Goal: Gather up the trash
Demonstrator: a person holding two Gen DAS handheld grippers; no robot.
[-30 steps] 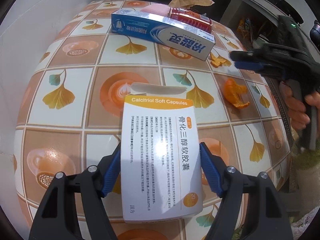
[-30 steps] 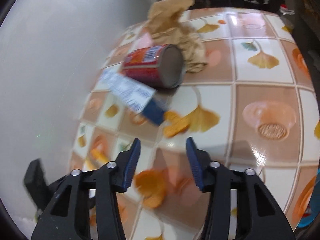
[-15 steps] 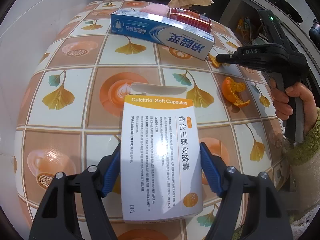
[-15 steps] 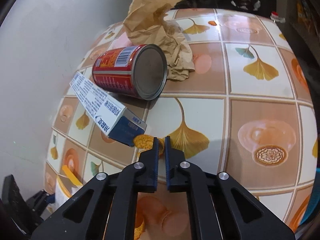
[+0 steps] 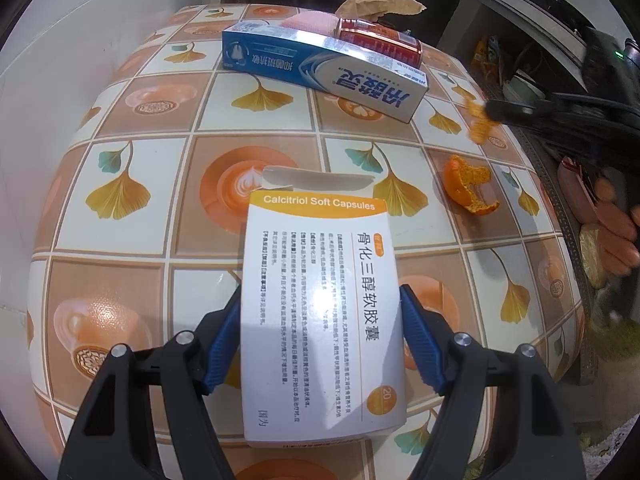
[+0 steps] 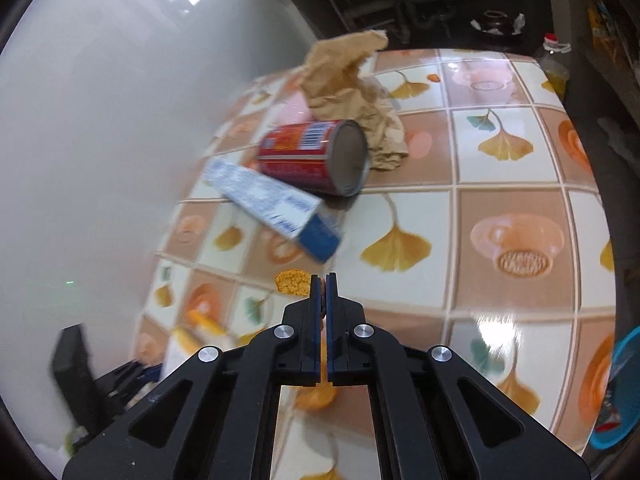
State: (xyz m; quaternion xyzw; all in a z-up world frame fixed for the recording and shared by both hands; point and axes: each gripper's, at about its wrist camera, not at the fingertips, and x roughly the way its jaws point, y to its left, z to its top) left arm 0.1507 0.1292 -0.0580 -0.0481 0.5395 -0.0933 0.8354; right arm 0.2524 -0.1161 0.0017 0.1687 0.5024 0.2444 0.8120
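The left claw [image 5: 320,344] grips a white carton [image 5: 322,276] by its long sides, blue pads pressed to both edges. The carton has an orange band across the top reading "Calcitriol Soft Capsules", columns of small Chinese print below, an orange disc near its lower corner and an open flap at the far end. It sits low over the desk [image 5: 120,152], which is covered in a glossy cloth of beige and brown squares with ginkgo leaves and coffee cups.

The right claw [image 6: 324,280] is closed on a small bit of orange peel [image 6: 292,281]; the piece sticks out to the left of the tips, rough and pitted, and it is off the desk. In the left view it is a blurred orange scrap at the dark tips.

A larger curl of peel [image 5: 470,190] lies on the desk near the right edge, bright outside and pale inside. Farther back lies a long blue and white toothpaste box [image 5: 324,68], and just behind it a red can [image 6: 316,156] on its side, grey end toward the right camera. Crumpled brown paper [image 6: 352,92] touches the can at the back.
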